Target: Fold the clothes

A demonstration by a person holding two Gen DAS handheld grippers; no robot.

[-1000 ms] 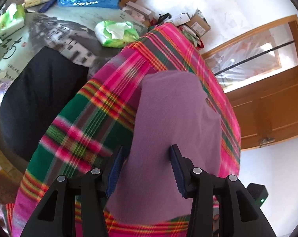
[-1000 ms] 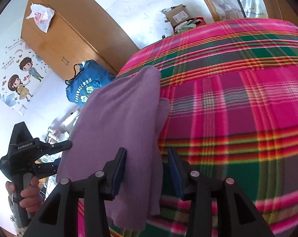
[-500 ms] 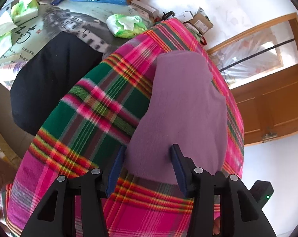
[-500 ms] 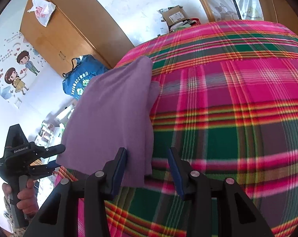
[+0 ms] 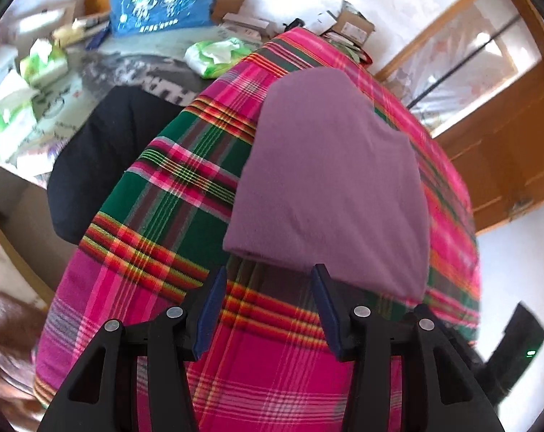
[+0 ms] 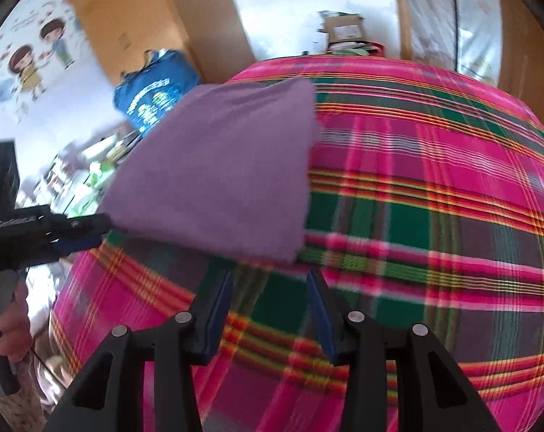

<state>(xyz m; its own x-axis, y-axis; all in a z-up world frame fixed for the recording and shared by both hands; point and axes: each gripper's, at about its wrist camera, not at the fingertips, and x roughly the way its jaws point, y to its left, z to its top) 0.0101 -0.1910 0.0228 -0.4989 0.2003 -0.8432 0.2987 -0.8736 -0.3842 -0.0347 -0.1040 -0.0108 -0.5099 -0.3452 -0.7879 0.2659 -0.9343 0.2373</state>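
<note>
- The plaid cloth (image 5: 156, 216) covers the surface, giving me a flat place to fold.
- My left gripper (image 5: 268, 306) and right gripper (image 6: 268, 309) both gape apart, holding nothing, just near of the garment.
- The purple garment (image 5: 329, 180) lies beyond as a compact folded rectangle, edges squared.

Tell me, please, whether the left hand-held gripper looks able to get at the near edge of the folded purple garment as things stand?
Probably yes. The left hand-held gripper is open, just short of the purple garment, with only bare plaid cloth between them. The right hand-held gripper stands clear.
</note>
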